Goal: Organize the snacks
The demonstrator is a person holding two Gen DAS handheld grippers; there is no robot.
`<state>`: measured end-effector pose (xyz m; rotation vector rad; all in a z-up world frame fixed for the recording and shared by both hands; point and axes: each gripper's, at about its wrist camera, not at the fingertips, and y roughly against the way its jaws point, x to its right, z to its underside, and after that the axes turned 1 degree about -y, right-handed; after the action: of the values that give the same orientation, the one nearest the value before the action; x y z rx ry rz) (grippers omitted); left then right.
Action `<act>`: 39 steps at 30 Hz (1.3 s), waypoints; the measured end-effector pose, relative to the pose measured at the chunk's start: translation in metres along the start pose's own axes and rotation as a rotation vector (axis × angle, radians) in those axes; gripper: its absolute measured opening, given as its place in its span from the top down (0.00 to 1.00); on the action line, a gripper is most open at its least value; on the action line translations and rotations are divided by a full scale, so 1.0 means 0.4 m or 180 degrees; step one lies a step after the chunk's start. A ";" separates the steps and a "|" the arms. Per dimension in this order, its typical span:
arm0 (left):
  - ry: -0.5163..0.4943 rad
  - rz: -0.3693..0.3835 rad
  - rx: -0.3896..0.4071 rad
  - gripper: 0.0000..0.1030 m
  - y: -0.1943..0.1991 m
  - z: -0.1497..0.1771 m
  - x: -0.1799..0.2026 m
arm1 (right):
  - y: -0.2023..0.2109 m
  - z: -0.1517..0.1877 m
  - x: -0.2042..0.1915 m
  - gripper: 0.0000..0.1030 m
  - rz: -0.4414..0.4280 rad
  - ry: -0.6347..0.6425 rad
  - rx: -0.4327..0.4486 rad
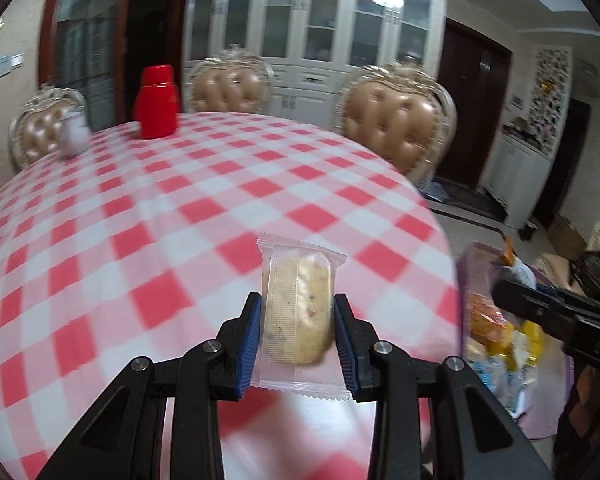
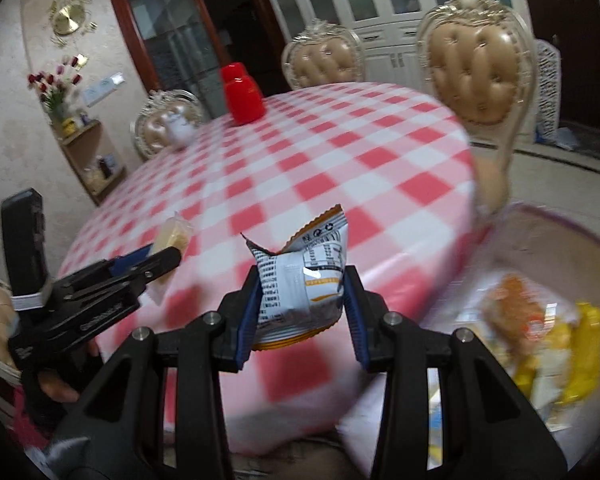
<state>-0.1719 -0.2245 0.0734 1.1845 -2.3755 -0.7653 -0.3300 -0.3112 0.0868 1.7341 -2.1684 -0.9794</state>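
My left gripper (image 1: 297, 312) is shut on a clear-wrapped cookie packet (image 1: 298, 308) and holds it above the red-and-white checked tablecloth (image 1: 180, 208). My right gripper (image 2: 302, 294) is shut on a white and orange snack packet (image 2: 304, 280) above the same cloth (image 2: 340, 160). In the right wrist view the left gripper (image 2: 168, 258) shows at the left with the cookie packet (image 2: 174, 236). In the left wrist view the right gripper's body (image 1: 560, 312) shows at the right edge. A pink container (image 2: 540, 224) at the right holds several wrapped snacks (image 2: 540, 332).
A red jar (image 1: 156, 102) and a small white teapot (image 1: 74, 134) stand at the table's far side. Padded chairs (image 1: 396, 120) ring the table. The snack container also shows in the left wrist view (image 1: 474, 258), beyond the table's right edge.
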 end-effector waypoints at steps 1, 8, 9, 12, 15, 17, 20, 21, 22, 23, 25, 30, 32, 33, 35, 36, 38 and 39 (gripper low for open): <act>-0.0041 0.0074 -0.0018 0.65 -0.005 -0.005 0.029 | 0.007 -0.002 0.016 0.58 0.0071 0.0002 0.0001; -0.0342 0.0502 -0.0115 0.65 -0.041 -0.013 0.203 | 0.054 -0.014 0.145 0.58 0.0651 0.0057 -0.0022; -0.0370 0.0555 -0.0150 0.65 -0.051 -0.011 0.226 | 0.059 -0.014 0.162 0.58 0.0729 0.0066 -0.0033; -0.0422 0.0680 -0.0255 0.65 -0.074 0.000 0.280 | 0.070 -0.011 0.200 0.58 0.0863 0.0087 -0.0060; -0.0521 0.0760 -0.0337 0.65 -0.102 0.008 0.342 | 0.077 -0.007 0.243 0.58 0.1036 0.0133 -0.0129; -0.0569 0.0826 -0.0409 0.65 -0.120 0.013 0.380 | 0.077 0.000 0.279 0.57 0.1196 0.0173 -0.0233; -0.0609 0.0954 -0.0425 0.61 -0.146 0.020 0.436 | 0.070 0.011 0.332 0.44 0.1334 0.0089 -0.0412; -0.0662 0.0993 -0.0445 0.50 -0.154 0.022 0.457 | 0.072 0.015 0.356 0.39 0.1437 0.0018 -0.0453; -0.0702 0.0997 -0.0477 0.29 -0.160 0.025 0.477 | 0.072 0.016 0.372 0.30 0.1502 -0.0043 -0.0466; -0.0727 0.0989 -0.0501 0.19 -0.164 0.028 0.490 | 0.077 0.018 0.387 0.27 0.1536 -0.0106 -0.0467; -0.0784 0.1040 -0.0436 0.12 -0.160 0.035 0.511 | 0.090 0.022 0.403 0.25 0.1519 -0.0164 -0.0444; -0.1042 0.0632 -0.0178 0.11 -0.133 0.060 0.550 | 0.095 0.037 0.440 0.17 0.1552 -0.0215 -0.0519; -0.1125 0.0340 -0.0179 0.11 -0.134 0.068 0.557 | 0.096 0.045 0.463 0.17 0.1543 -0.0298 -0.0578; -0.1159 0.0307 -0.0244 0.11 -0.140 0.075 0.560 | 0.093 0.045 0.468 0.17 0.1563 -0.0316 -0.0594; -0.1126 0.0507 -0.0460 0.11 -0.159 0.082 0.555 | 0.095 0.049 0.486 0.17 0.1618 -0.0384 -0.0644; -0.1093 0.0588 -0.0564 0.11 -0.169 0.087 0.554 | 0.098 0.051 0.493 0.17 0.1594 -0.0427 -0.0650; -0.1070 0.0579 -0.0707 0.11 -0.186 0.101 0.554 | 0.100 0.052 0.505 0.17 0.1504 -0.0507 -0.0662; -0.1086 0.0570 -0.0757 0.11 -0.193 0.110 0.556 | 0.102 0.053 0.509 0.17 0.1470 -0.0548 -0.0674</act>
<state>-0.2766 -0.4305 0.0113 0.7829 -2.5213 -1.2288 -0.4335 -0.4878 0.0457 1.0217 -2.3139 -1.2027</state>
